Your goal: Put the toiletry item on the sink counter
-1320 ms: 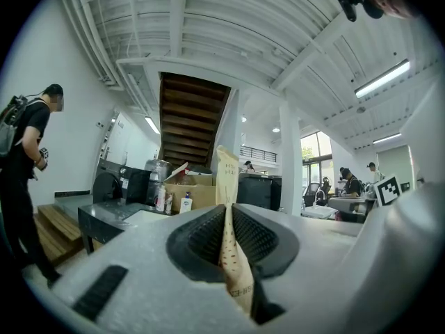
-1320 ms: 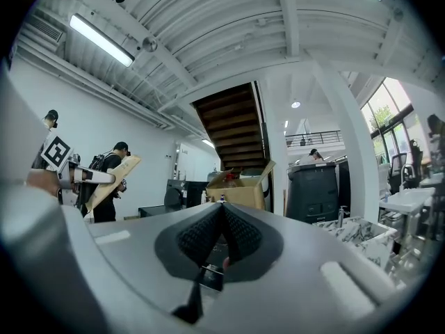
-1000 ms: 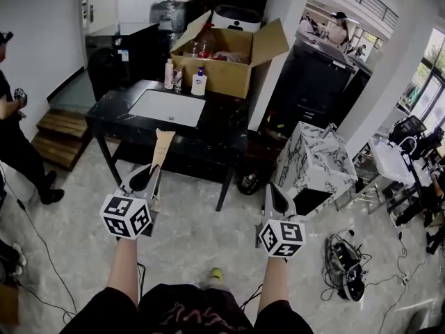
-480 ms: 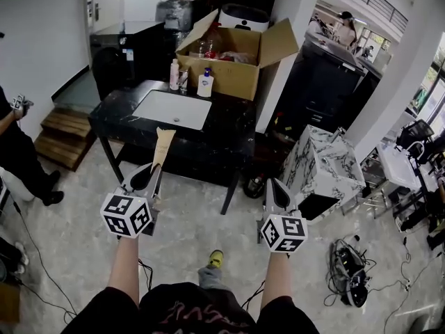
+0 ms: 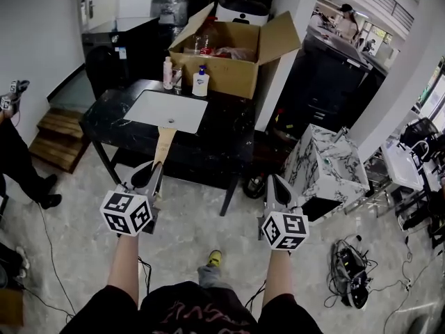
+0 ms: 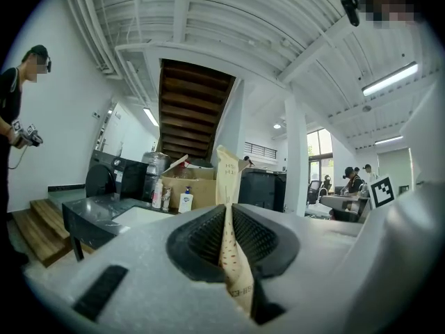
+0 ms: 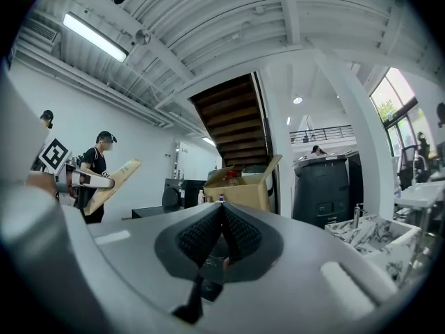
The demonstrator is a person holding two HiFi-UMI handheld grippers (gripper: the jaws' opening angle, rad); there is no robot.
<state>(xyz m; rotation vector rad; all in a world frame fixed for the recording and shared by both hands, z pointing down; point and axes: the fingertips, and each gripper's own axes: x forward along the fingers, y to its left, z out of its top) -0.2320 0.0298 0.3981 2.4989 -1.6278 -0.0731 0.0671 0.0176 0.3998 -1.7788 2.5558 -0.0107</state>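
Sink counter (image 5: pixel 224 127) has drawn nearer, cardboard box (image 5: pixel 226 76) apparently atop it.

We are in an open workshop hall, not a real bathroom: a black bench (image 5: pixel 229 127) with a white sink (image 5: pixel 167 110) stands free on the tiled floor (image 5: pixel 188 235), a cardboard box (image 5: pixel 229 75) at its far edge. Cables (image 5: pixel 348 284) trail across the floor. A staircase (image 6: pixel 189 110) and a strip light (image 6: pixel 389 79) hang overhead, and people (image 6: pixel 352 181) work at desks beyond.
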